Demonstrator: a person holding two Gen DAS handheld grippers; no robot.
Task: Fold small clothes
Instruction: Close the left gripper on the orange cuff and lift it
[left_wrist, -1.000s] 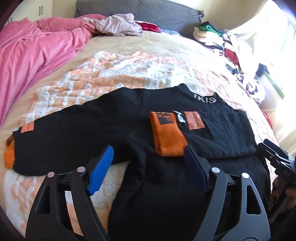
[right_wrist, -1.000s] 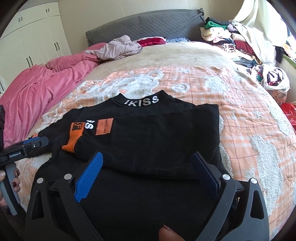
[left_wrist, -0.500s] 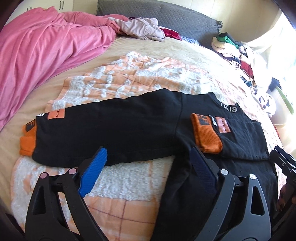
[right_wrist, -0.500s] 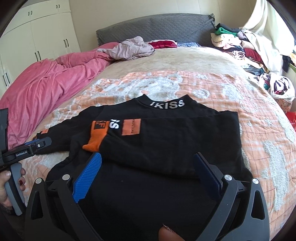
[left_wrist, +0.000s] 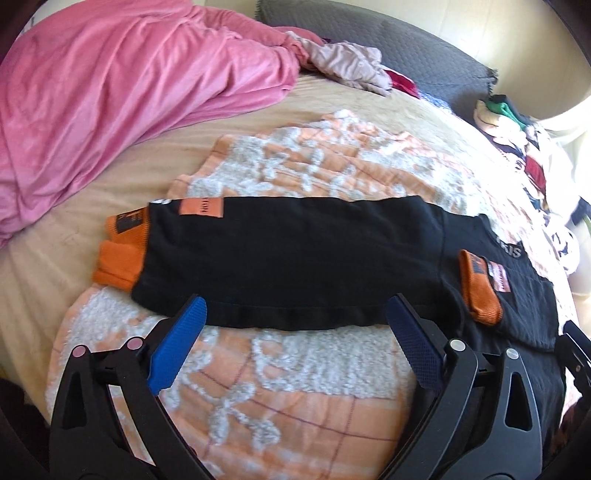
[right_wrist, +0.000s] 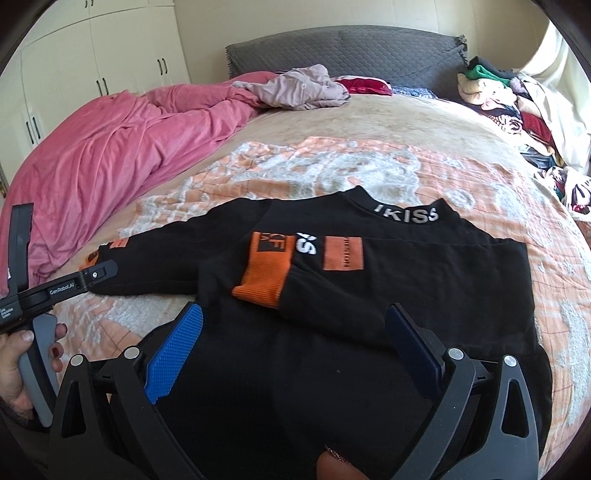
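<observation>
On the bed (right_wrist: 424, 122), over an orange-and-white blanket (left_wrist: 303, 369): one black sweatshirt (right_wrist: 369, 332) with orange cuffs, lying flat, collar away from the person. Right sleeve (right_wrist: 369, 280) already folded across the chest; left sleeve (left_wrist: 295, 258) outstretched and not yet folded. Left gripper (left_wrist: 295, 328): jaws opening, nothing between them, poised just above the near edge of the outstretched sleeve. Right gripper (right_wrist: 291, 332): jaws wide apart, hovering over the lower body of the garment, clamped on nothing. Risks, as judged: a grasp at mid-sleeve (not at the cuff) would likely leave the orange cuff (left_wrist: 122, 258) trailing and the fold crooked; a deep pinch could catch the fluffy blanket along with the sleeve; dragging might disturb the folded sleeve. Left wrist view alone shows the full outstretched sleeve and its cuff; right wrist view alone shows the collar lettering, the garment's right edge, the wardrobe (right_wrist: 92, 74) and the person's hand (right_wrist: 22, 369) on the left gripper's handle.
</observation>
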